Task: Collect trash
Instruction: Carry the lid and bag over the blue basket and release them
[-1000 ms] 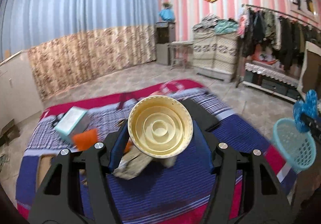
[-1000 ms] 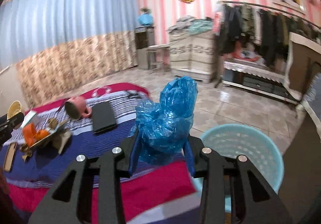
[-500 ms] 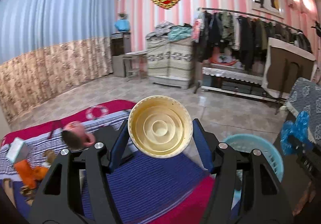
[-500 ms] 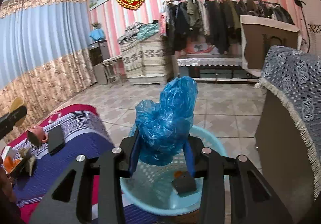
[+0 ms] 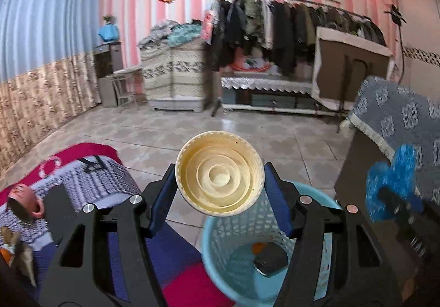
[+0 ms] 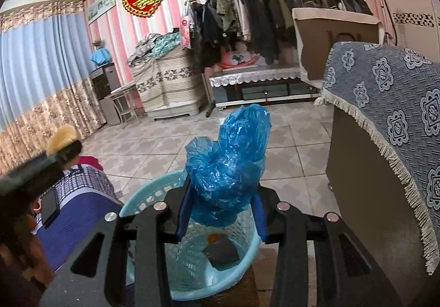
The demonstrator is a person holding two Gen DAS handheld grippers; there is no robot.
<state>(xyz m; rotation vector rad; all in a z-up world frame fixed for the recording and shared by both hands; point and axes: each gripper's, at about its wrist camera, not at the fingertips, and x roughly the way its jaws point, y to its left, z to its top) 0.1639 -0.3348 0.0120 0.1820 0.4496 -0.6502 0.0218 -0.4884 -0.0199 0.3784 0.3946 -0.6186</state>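
Both loads are at the light blue perforated plastic basket (image 6: 189, 274) but not dropped. The left claw (image 5: 220, 188) pinches a cream round plastic lid (image 5: 220, 173); the right claw (image 6: 222, 205) pinches a crumpled blue plastic bag (image 6: 228, 166) above the rim. Inside the basket lie a dark block and something orange. Only the left view shows litter at 8 o'clock on the striped bed cover (image 5: 93, 180), with a pink mug (image 5: 23, 202).
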